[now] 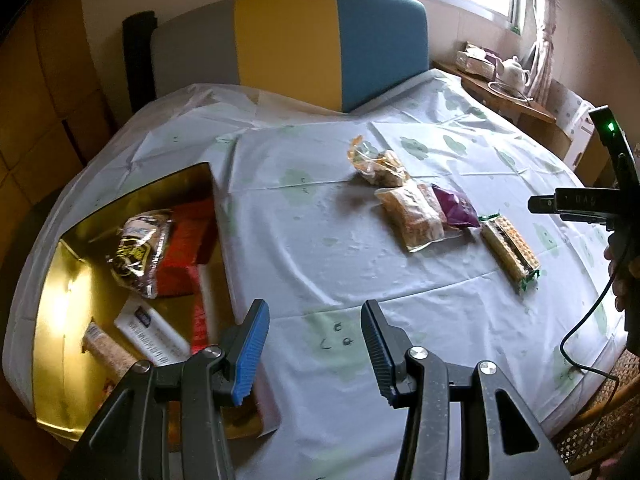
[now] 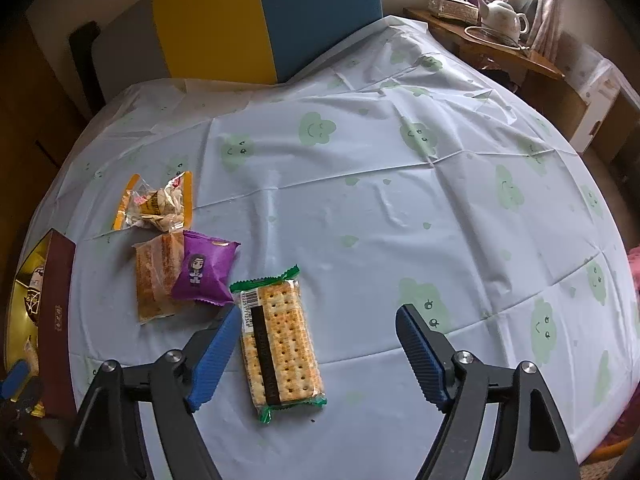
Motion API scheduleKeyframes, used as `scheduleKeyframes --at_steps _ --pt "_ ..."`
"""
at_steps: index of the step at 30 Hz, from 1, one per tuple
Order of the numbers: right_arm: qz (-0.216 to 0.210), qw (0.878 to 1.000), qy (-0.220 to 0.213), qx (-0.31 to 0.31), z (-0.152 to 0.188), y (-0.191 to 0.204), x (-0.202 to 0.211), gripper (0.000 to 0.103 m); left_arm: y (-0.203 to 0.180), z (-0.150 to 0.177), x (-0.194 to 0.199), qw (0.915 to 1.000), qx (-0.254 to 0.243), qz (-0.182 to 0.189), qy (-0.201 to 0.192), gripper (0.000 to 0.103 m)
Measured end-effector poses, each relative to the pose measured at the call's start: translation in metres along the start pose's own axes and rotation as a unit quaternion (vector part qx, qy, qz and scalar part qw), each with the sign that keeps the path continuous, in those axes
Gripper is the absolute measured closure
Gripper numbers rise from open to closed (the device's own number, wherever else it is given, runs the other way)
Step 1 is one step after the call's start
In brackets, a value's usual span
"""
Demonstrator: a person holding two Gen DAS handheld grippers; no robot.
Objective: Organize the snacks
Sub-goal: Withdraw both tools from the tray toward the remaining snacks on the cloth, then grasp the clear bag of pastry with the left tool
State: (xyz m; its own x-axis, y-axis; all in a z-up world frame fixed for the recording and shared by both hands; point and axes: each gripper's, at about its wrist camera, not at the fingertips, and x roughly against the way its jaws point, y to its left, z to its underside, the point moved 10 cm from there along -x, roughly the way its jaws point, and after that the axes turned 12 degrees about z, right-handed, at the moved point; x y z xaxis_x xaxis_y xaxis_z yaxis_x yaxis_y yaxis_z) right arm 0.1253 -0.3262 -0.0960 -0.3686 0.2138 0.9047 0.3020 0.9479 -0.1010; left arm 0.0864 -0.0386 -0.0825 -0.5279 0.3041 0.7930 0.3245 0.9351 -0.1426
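My right gripper (image 2: 318,354) stands open over a cracker pack (image 2: 280,340) with green ends. The pack lies flat on the tablecloth between the fingers, close to the left pad and not pressed. Beyond it lie a purple packet (image 2: 206,270), a clear pastry pack (image 2: 154,276) and an orange-edged nut bag (image 2: 160,204). The same snacks show in the left wrist view: cracker pack (image 1: 510,252), purple packet (image 1: 456,210), pastry pack (image 1: 412,212), nut bag (image 1: 376,166). My left gripper (image 1: 316,344) is open and empty beside a gold-lined box (image 1: 52,280) holding several snacks.
The box's maroon wall (image 2: 60,320) sits at the table's left edge. A chair (image 1: 288,40) with a grey, yellow and blue back stands behind the table. A wooden side table (image 2: 500,52) carries a teapot (image 2: 504,16). A black cable (image 1: 580,320) hangs at the right.
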Motion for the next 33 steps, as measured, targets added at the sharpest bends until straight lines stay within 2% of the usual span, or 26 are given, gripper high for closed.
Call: scheduleKeyframes --at_steps 9,14,15,16,17,20,27,33 --pt "-0.001 1.000 0.000 -0.002 -0.001 0.000 0.001 0.021 -0.025 -0.017 -0.028 0.9992 0.002 0.035 0.018 0.054" --pt "-0.006 1.000 -0.002 -0.006 -0.001 0.000 0.003 0.021 -0.043 -0.029 -0.050 0.9979 -0.041 0.038 0.033 0.054" --pt "-0.009 1.000 -0.002 -0.008 -0.002 0.000 0.003 0.021 -0.045 -0.031 -0.056 0.9974 -0.046 0.040 0.038 0.053" --pt "-0.010 1.000 -0.001 -0.010 -0.002 0.000 0.003 0.021 -0.047 -0.033 -0.062 0.9969 -0.049 0.042 0.046 0.045" --pt "-0.010 1.000 -0.001 -0.012 -0.002 0.000 0.003 0.020 -0.050 -0.036 -0.071 0.9956 -0.044 0.056 0.060 0.040" --pt "-0.013 1.000 0.000 -0.014 -0.003 0.000 0.004 0.020 -0.054 -0.045 -0.087 0.9940 -0.009 0.082 0.072 0.040" --pt "-0.023 1.000 0.001 -0.021 -0.004 0.000 0.005 0.019 -0.061 -0.074 -0.119 0.9941 0.033 0.080 0.065 0.040" --pt "-0.030 0.999 0.003 -0.028 -0.004 -0.001 0.005 0.019 -0.071 -0.083 -0.150 0.9943 0.038 0.064 0.076 0.027"
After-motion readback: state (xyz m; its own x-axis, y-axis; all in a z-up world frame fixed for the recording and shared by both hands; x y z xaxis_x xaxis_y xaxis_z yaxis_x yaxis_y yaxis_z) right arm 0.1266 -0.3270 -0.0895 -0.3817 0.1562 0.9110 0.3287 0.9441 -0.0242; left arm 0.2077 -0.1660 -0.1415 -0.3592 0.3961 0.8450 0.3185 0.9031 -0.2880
